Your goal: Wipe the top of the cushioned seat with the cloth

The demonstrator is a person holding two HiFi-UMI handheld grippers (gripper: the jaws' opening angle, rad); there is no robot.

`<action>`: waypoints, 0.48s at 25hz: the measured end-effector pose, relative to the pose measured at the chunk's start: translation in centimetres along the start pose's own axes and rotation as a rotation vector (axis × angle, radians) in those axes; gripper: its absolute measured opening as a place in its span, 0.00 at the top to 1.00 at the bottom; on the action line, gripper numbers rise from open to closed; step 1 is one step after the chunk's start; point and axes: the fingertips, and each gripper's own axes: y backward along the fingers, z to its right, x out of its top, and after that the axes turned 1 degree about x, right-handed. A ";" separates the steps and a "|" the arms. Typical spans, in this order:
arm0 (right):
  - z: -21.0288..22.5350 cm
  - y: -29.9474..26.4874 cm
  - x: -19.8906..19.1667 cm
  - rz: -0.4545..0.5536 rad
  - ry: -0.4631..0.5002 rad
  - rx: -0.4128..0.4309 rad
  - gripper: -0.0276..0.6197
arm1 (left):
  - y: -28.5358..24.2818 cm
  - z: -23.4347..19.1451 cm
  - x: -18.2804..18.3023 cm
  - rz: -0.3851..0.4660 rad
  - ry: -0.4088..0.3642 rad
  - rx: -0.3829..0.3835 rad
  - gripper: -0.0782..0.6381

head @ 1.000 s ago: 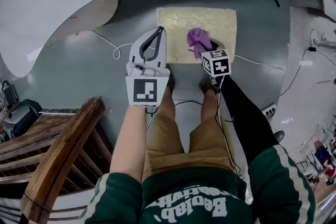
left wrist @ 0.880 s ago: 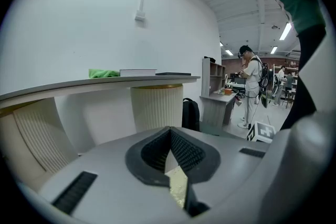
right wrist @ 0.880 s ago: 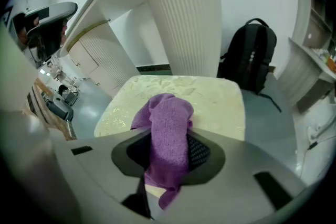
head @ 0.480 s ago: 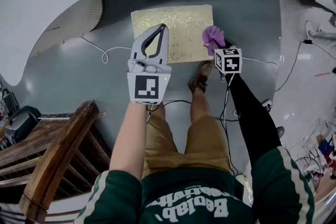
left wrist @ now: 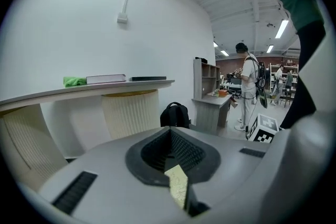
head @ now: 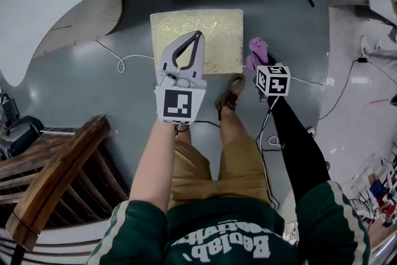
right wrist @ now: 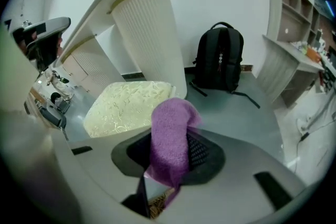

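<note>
Jaws clamped on the purple cloth (right wrist: 169, 139), the right gripper (head: 255, 64) hangs just beside the cushioned seat's (head: 214, 31) right edge, while the left gripper (head: 197, 37), jaws together and empty, hovers over it, so wiping likely next needs the cloth pressed onto the top.

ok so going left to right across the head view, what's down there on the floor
wooden frame → cable loop → cushioned seat → cloth
</note>
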 end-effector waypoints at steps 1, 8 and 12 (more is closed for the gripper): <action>-0.4 0.4 0.7 0.023 0.010 0.016 0.76 | 0.5 -0.2 0.2 0.004 0.006 0.016 0.87; -7.9 3.4 3.7 0.165 0.058 0.121 0.76 | 6.3 -2.5 -0.7 0.006 0.032 0.085 0.87; -15.3 4.4 3.6 0.200 0.106 0.194 0.76 | 9.5 -4.4 -1.6 0.003 0.014 0.083 0.87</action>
